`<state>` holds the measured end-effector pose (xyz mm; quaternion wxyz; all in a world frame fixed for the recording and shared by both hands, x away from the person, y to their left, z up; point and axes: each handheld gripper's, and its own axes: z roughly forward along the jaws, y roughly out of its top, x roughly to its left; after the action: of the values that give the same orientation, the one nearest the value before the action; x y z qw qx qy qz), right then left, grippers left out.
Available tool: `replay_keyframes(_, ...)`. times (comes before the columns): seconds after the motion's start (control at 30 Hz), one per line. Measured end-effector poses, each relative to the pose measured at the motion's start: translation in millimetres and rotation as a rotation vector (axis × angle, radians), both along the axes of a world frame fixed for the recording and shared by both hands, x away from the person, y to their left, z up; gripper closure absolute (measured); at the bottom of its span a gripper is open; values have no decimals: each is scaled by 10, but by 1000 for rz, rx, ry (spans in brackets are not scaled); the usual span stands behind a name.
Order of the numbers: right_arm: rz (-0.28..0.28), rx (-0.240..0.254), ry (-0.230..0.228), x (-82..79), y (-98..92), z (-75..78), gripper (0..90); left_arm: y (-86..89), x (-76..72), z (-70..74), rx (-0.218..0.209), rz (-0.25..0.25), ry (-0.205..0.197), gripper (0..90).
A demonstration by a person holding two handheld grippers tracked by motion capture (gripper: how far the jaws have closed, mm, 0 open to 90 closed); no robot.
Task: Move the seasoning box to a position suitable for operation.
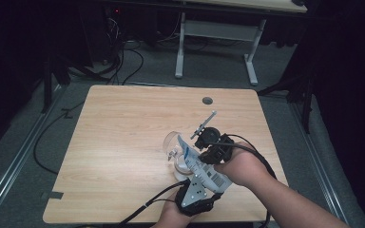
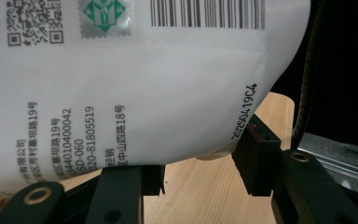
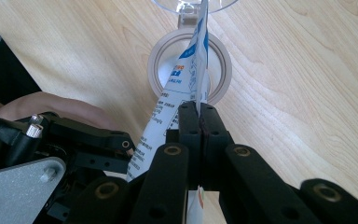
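On the left, the left gripper [image 1: 193,191] is sitting at the near edge of the wooden table [image 1: 123,142], its grey plate facing up, and its jaws are standing partly apart around the lower, fatter end of the white pouch [image 1: 202,166]. In the left gripper view that pouch [image 2: 144,84] is bulging between the two black jaws, printed text and a barcode across it; the right-hand jaw is touching the pouch's curved edge, while I can't tell whether the left-hand one is pressing on it too.

Moving toward the middle, the pouch is slanting up and away from the person, its top corner hanging over the clear glass jar [image 1: 177,154]. The jar is standing on the table with its hinged lid swung open, and from the right gripper view the jar [image 3: 189,67] is showing its round mouth directly below the pouch's edge [image 3: 186,79].

Over to the right, the right gripper [image 1: 212,148] is clamping tight: its two jaws are pressed flat together on the thin edge of the pouch, pinching it, and the hand [image 1: 240,166] behind it is gripping the handle. The two grippers are working close together, nearly touching, both near the table's front edge.
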<state>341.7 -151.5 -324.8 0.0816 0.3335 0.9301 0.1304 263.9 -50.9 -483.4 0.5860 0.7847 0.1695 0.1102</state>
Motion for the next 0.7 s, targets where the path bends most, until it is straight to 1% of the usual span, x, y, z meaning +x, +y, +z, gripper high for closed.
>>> replay_keyframes(0.37,4,-3,-2,8,16,-3,900,2,-4,8,-8,1,6,581)
replay_keyframes(0.7,3,-6,-2,6,29,-3,900,2,-8,12,-6,0,2,573)
